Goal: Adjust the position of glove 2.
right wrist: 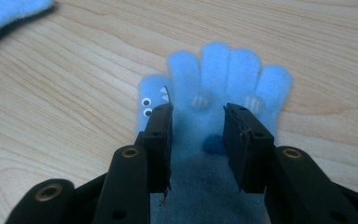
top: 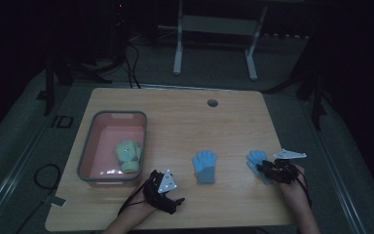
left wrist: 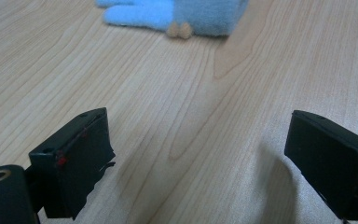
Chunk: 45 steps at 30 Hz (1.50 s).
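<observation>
At about nine o'clock on the wooden table (top: 185, 117) sits a grey bin (top: 85, 151) with a pale green glove (top: 128, 156) lying inside. At six o'clock the left gripper (top: 174, 197) rests low, jaws spread wide over bare wood, holding nothing. A blue glove (top: 205, 165) lies flat near centre. At four o'clock the right gripper (right wrist: 196, 128) straddles a second blue glove (right wrist: 228, 77), jaws partly closed, not yet pinching.

Dim room, seemingly grey floor (top: 19, 131)
</observation>
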Each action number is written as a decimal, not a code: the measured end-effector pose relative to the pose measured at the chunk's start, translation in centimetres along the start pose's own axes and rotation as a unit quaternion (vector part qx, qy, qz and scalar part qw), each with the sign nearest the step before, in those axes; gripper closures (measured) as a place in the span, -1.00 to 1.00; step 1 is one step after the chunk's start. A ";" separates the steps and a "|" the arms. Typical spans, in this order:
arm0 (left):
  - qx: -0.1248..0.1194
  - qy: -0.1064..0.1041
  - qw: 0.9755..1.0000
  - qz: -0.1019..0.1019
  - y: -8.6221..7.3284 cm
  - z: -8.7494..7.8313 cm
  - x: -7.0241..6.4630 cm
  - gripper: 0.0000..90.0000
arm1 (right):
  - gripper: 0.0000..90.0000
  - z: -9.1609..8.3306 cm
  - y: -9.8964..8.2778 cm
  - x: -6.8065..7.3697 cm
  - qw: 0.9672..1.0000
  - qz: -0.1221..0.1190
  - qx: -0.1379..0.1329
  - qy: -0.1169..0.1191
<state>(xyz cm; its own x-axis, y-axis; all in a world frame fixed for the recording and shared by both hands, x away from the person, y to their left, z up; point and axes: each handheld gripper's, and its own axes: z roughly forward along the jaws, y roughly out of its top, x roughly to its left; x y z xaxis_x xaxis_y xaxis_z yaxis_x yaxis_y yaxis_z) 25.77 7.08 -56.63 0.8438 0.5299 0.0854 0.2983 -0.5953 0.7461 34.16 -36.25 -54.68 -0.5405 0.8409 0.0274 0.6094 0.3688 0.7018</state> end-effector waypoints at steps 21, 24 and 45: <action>-0.002 0.002 1.000 0.002 0.1 -0.1 0.0 -0.83 | 0.93 -2.5 3.0 4.6 0.993 0.064 -0.058 -0.084; -0.004 0.002 1.000 0.002 0.1 -0.2 0.0 -0.83 | 0.92 -2.8 3.9 6.3 0.991 0.070 -0.063 -0.097; -0.011 0.001 1.000 0.007 0.2 -0.3 -0.1 -0.83 | 0.86 2.6 4.0 11.1 0.989 0.079 -0.019 -0.121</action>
<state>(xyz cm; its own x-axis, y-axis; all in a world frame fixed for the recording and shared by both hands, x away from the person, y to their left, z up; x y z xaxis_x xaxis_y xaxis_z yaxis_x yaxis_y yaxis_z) 25.58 7.13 -56.29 0.8468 0.5231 0.0970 0.2768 -0.5890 0.7593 32.11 -24.38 -53.44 -0.2819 0.9590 -0.0292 0.6510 0.2135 0.7284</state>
